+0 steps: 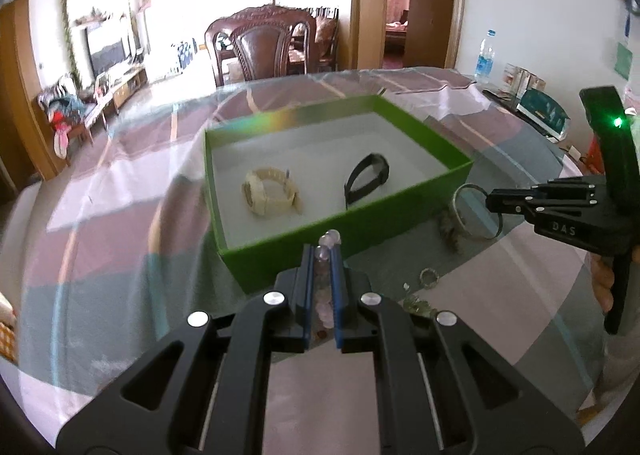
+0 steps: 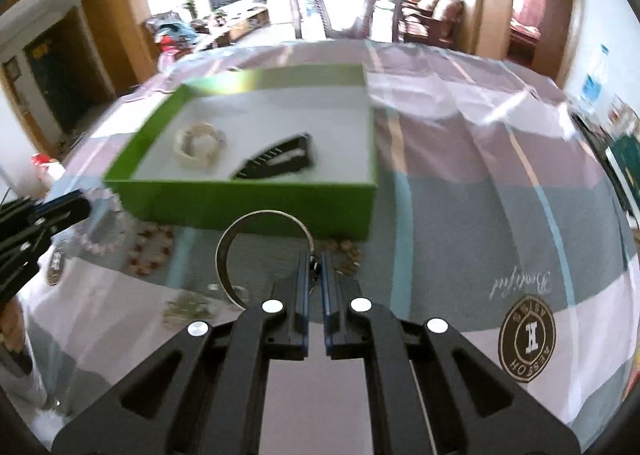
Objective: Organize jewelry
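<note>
Jewelry in hand on both sides. Left gripper (image 1: 322, 255) is clenched on a pale pink beaded bracelet (image 1: 329, 241); beads show between the blue pads and just past the tips, in front of the near wall of the green box (image 1: 280, 255). Beads are smooth and round, likely slippery, and the strand is limp, so it will hang and swing; a hold across several beads is sounder than on one.

Right gripper (image 2: 316, 267) is clamped on the rim of a silver bangle (image 2: 240, 239), which stands clear in front of the box. Bangle looks rigid, thin and light; a pinch on its band suits it, though it may pivot.

Both grippers point steeply downward toward the box. Inside lie a cream watch (image 1: 270, 195) and a black band (image 1: 366, 179). Motion blur leaves the bangle's exact grip point uncertain.
</note>
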`<move>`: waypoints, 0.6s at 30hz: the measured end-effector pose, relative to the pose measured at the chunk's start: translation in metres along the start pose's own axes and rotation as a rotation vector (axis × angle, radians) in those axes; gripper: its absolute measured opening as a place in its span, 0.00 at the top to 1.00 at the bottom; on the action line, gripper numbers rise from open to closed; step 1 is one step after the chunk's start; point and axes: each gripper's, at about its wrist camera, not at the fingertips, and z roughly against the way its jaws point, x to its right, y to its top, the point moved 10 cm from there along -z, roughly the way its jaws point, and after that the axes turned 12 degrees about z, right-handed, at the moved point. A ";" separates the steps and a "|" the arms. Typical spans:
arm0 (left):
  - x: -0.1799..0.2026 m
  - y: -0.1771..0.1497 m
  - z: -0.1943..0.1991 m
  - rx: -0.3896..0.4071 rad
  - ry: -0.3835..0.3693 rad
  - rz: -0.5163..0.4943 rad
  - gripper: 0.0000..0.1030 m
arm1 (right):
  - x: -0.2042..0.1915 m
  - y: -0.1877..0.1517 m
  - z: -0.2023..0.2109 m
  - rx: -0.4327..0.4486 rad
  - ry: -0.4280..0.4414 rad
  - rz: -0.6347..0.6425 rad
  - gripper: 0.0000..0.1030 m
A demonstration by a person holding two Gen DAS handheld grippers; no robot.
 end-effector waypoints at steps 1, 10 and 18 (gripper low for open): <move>0.001 0.005 0.003 0.009 0.006 -0.012 0.92 | -0.004 0.007 0.005 0.009 0.003 0.022 0.94; -0.006 0.075 0.018 0.154 0.035 -0.004 0.92 | 0.009 0.085 0.023 0.137 -0.070 0.065 0.94; -0.030 0.073 -0.057 0.016 0.068 0.114 0.93 | 0.017 0.078 -0.058 -0.033 -0.042 -0.029 0.94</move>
